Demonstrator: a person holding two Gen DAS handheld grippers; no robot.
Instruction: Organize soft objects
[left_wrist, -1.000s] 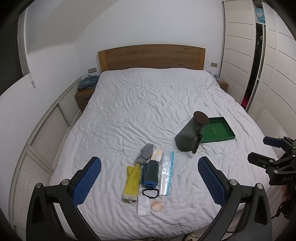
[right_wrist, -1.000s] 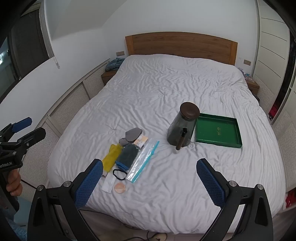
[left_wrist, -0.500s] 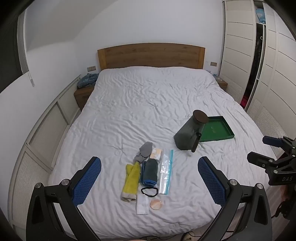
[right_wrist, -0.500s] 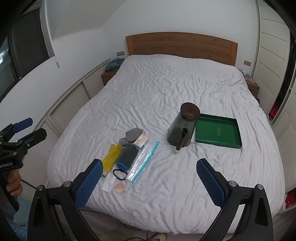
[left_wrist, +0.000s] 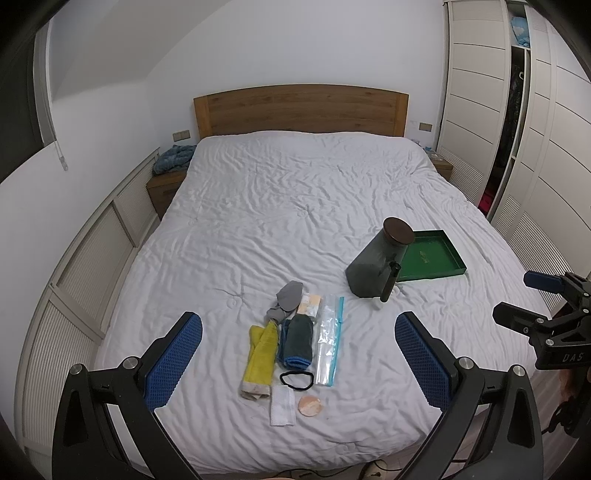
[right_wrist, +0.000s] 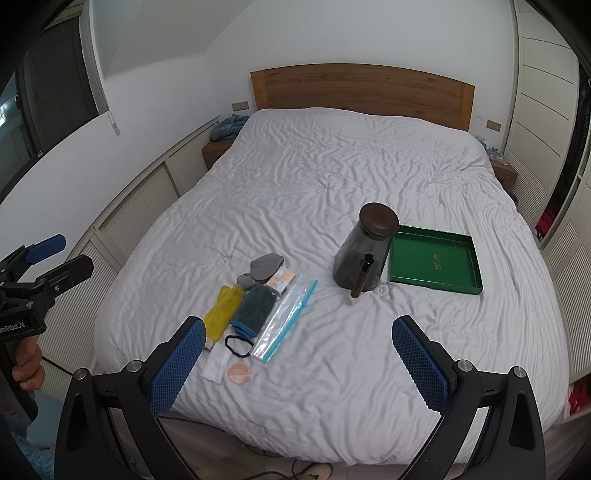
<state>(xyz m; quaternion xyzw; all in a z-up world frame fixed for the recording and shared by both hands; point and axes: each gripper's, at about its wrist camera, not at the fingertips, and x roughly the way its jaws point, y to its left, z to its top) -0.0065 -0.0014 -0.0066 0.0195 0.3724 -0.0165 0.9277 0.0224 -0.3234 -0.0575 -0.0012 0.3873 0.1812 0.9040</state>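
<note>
Left tool (left_wrist: 298, 354) and right tool (right_wrist: 298, 354), each with fingers wide apart and empty, held above the foot of the bed (left_wrist: 295, 206). Soft items lie grouped on the sheet: yellow cloth (left_wrist: 260, 354), dark blue-edged cloth (left_wrist: 297, 343), grey sock (left_wrist: 286, 301), zip bag (left_wrist: 328, 347). A dark jar (left_wrist: 380, 262) leans beside a green tray (left_wrist: 439, 273).

Right edge of the left wrist view: white letters "DAS" on the black body of the right gripper (left_wrist: 517, 299). Left edge of the right wrist view: partly cut-off white lettering ending "enRobot.AI" on the black body of the left gripper (right_wrist: 62, 254). Centre of the green tray (right_wrist: 469, 286): a small gold mark, too small to read.
</note>
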